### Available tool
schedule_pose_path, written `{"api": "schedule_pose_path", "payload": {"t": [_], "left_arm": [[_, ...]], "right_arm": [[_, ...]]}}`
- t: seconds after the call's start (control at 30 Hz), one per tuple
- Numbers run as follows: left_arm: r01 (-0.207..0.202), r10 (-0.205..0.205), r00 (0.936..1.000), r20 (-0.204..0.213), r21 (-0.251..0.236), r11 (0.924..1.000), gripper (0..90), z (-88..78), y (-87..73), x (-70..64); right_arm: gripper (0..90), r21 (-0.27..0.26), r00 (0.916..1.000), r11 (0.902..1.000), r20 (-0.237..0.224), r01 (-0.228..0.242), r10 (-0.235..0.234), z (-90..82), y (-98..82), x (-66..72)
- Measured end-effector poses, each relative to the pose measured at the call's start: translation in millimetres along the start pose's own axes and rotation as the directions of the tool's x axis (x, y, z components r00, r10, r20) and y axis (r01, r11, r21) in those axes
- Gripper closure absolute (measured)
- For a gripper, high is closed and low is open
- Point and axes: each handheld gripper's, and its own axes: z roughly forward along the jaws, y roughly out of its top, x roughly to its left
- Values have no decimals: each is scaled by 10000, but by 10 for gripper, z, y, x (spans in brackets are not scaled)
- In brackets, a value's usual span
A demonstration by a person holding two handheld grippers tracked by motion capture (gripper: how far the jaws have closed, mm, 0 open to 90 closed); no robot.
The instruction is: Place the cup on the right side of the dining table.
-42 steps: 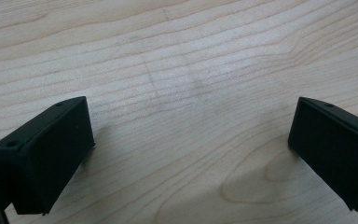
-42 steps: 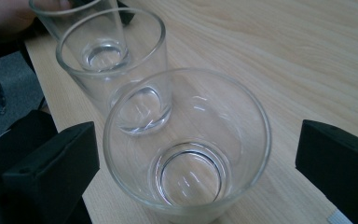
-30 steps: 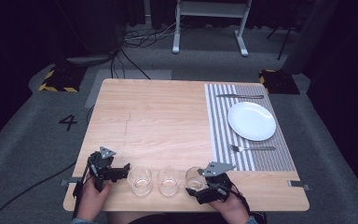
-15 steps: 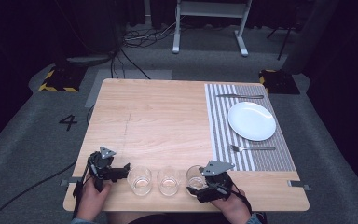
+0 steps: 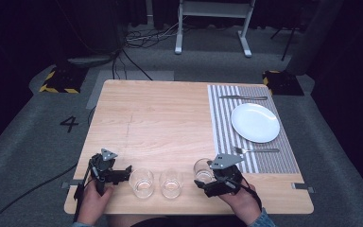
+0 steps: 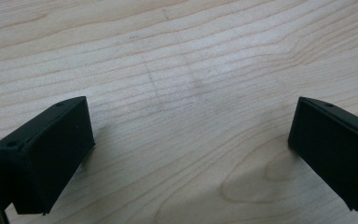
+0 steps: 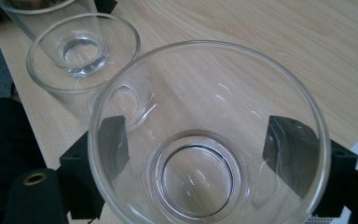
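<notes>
We have the right gripper (image 5: pixel 207 185) pinching the first glass (image 5: pixel 202 170) between its jaws, two glasses (image 5: pixel 157 182) wait on the table (image 5: pixel 170 118), and the left gripper (image 5: pixel 118 174) jaws stand spread.

I see the worktop (image 5: pixel 170 118) from high overhead, facing forward; both gripper cameras sit close, sharing its near wooden edge.

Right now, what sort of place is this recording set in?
Most likely a recording studio or lab set up as a dining spot. A wooden table carries a striped placemat with a white plate, while dark curtains, floor cables and hazard-striped blocks surround it.
</notes>
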Motion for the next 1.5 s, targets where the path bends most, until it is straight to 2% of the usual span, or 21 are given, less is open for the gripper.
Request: {"api": "schedule_pose_path", "payload": {"t": [0.2,0.43,0.6,1.17,1.5], "left_arm": [[-46,46,10000,46,22,10000,3,-10,-10,-1],[-43,43,10000,45,22,10000,3,-10,-11,-2],[-43,43,10000,42,23,10000,3,-10,-11,-2],[-43,43,10000,40,21,10000,3,-10,-11,-2],[-41,41,10000,42,21,10000,3,-10,-11,-2]], "right_arm": [[193,22,9996,9998,201,202,-202,-71,95,-78],[193,-155,9992,9997,370,172,-166,-172,217,-231],[194,-117,9976,9997,657,228,-220,-258,290,-362],[194,-417,9929,9980,1073,-473,516,-408,528,-890],[194,-364,9831,9964,1639,-764,813,-377,751,-1229]]}}
